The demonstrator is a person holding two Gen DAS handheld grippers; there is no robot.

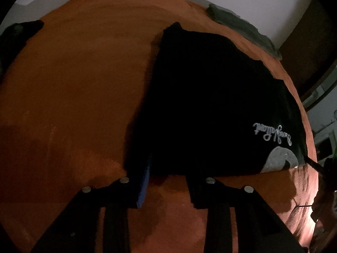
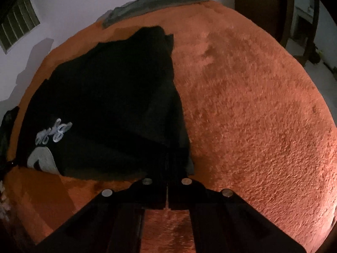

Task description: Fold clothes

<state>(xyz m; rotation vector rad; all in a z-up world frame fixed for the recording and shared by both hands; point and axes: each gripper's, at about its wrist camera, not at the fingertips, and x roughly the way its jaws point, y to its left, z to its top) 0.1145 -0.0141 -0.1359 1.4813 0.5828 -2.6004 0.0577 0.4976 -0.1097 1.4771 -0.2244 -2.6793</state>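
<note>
1. black shirt (image 1: pixel 206 97) lies flat on the orange blanket (image 1: pixel 73 84), spread out for folding.
2. left tongs (image 1: pixel 168 168) stand parted over its near hem, probably lining up a grab.
3. right tongs (image 2: pixel 167 168) are closed at the hem corner; whether cloth is pinched, i cannot tell.

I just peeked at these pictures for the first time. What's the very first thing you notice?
A big black shirt lies spread on a fuzzy orange blanket that fills both views. Silvery curly writing shines near the shirt's front edge, above a grey patch. The right gripper is pinched shut on the shirt's near edge, while the left gripper sits with its jaws apart at that same edge.
</note>
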